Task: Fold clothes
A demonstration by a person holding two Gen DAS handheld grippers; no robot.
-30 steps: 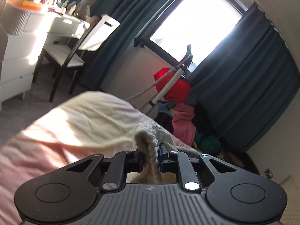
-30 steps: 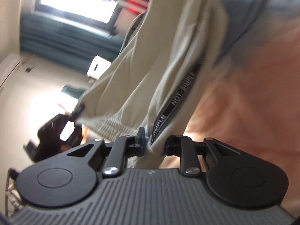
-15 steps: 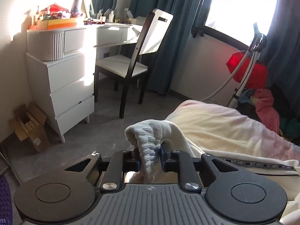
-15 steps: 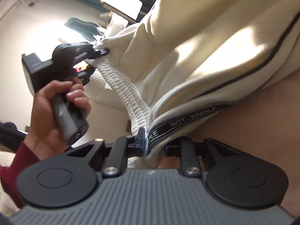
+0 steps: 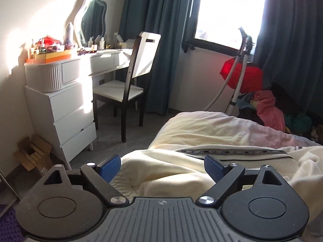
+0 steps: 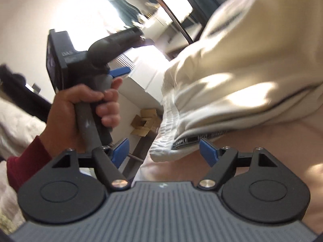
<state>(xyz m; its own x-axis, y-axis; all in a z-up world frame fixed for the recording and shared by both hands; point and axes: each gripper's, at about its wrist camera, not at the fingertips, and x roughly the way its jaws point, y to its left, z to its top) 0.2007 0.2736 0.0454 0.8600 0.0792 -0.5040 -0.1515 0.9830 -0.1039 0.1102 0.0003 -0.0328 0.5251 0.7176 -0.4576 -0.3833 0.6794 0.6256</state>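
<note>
I have the left gripper (image 5: 162,167) spread wide and holding nothing, the cream fleece trousers with a black lettered side stripe (image 5: 181,171) lying on the pale pink bed (image 5: 222,127) at my twelve o'clock. My right gripper (image 6: 164,151) also gapes wide, the trousers' ribbed white waistband (image 6: 171,121) loose between its blue pads (image 6: 208,153), with the white dresser (image 5: 60,117) at ten o'clock.

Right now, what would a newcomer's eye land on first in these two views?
The cream sweatpants with a black lettered side stripe lie on the pale pink bed, between the wide-open blue-padded left gripper. In the right wrist view, the right gripper gapes at the ribbed waistband. Behind, a bright window and white dresser.
</note>
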